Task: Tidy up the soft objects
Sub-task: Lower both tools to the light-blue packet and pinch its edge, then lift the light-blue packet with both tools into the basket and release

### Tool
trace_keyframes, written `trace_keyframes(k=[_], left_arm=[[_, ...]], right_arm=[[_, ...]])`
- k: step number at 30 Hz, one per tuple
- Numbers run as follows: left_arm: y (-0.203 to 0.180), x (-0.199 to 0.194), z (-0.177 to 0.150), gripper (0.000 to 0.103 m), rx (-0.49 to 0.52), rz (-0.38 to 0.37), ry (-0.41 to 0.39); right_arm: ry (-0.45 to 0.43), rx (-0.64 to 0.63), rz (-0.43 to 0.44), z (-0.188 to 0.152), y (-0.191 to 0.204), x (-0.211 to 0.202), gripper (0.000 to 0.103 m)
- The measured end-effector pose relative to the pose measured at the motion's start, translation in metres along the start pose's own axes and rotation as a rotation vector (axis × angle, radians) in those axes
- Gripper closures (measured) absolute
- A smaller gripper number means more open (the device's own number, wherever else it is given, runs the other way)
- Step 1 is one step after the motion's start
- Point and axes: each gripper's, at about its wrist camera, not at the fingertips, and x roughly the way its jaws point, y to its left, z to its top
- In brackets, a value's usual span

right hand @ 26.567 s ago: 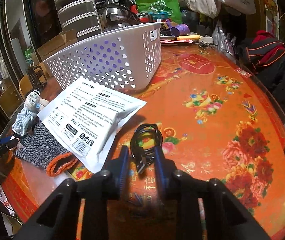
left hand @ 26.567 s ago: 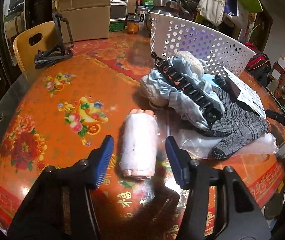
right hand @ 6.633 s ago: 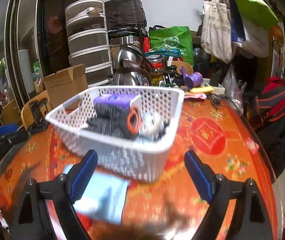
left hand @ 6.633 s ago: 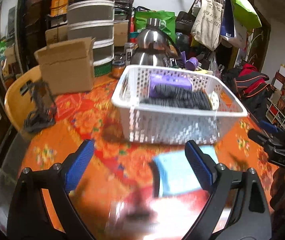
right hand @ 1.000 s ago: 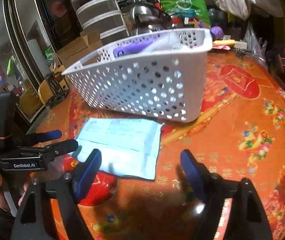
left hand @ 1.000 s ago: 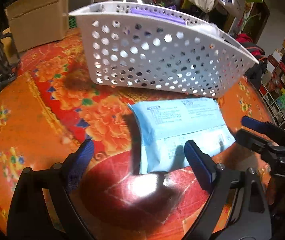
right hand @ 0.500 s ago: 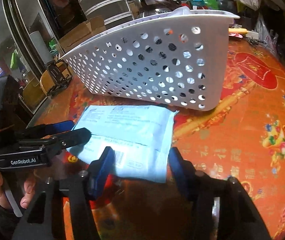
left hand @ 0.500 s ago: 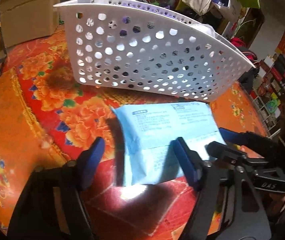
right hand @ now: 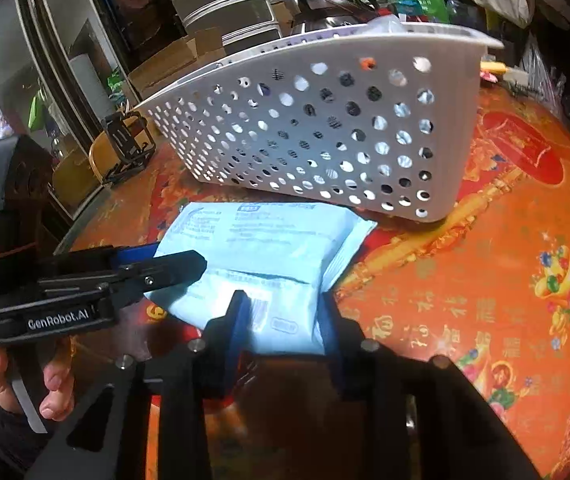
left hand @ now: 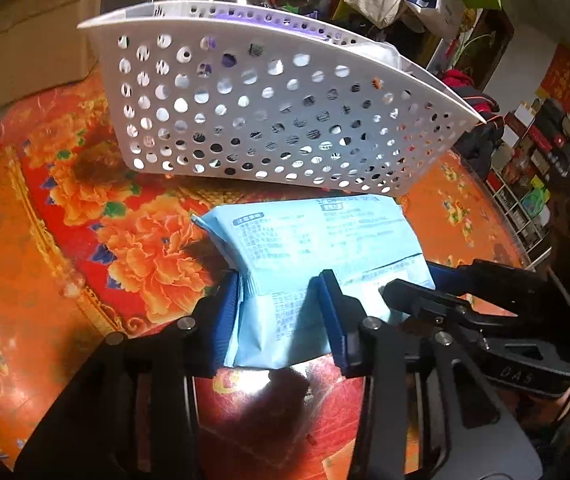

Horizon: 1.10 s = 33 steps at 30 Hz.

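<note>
Presently: blue pack (left hand: 317,248), one, pinched at near corners by left gripper (left hand: 285,312) and right gripper (right hand: 285,316); seemingly firm. We judged a level, joint lift over basket (left hand: 269,120) rim best.

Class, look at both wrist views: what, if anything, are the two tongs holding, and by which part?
Both grip the light blue soft packet along its near edge: left tongs at its near-left corner, right tongs at its near-right corner.

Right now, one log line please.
left gripper: shut on blue packet | right gripper: shut on blue packet | white basket: behind, loaded
</note>
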Motion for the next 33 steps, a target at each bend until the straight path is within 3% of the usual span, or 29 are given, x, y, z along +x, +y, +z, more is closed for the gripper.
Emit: trace_keyframes(k=[5, 24, 28, 33], left_arm=[[-0.01, -0.008, -0.004, 0.069, 0.024, 0.011, -0.025], [-0.043, -0.113, -0.009, 0.069, 0.112, 0.011, -0.264], [-0.052, -0.139, 0.006, 0.069, 0.132, 0.018, -0.317], [-0.066, -0.167, 0.049, 0.069, 0.166, 0.023, -0.366]], right_arm=[[-0.017, -0.042, -0.041, -0.003, 0.016, -0.004, 0.079], [-0.239, -0.163, -0.11, -0.003, 0.064, -0.084, 0.081], [-0.289, -0.189, -0.117, 0.017, 0.072, -0.106, 0.081], [-0.355, -0.226, -0.158, 0.056, 0.079, -0.132, 0.081]])
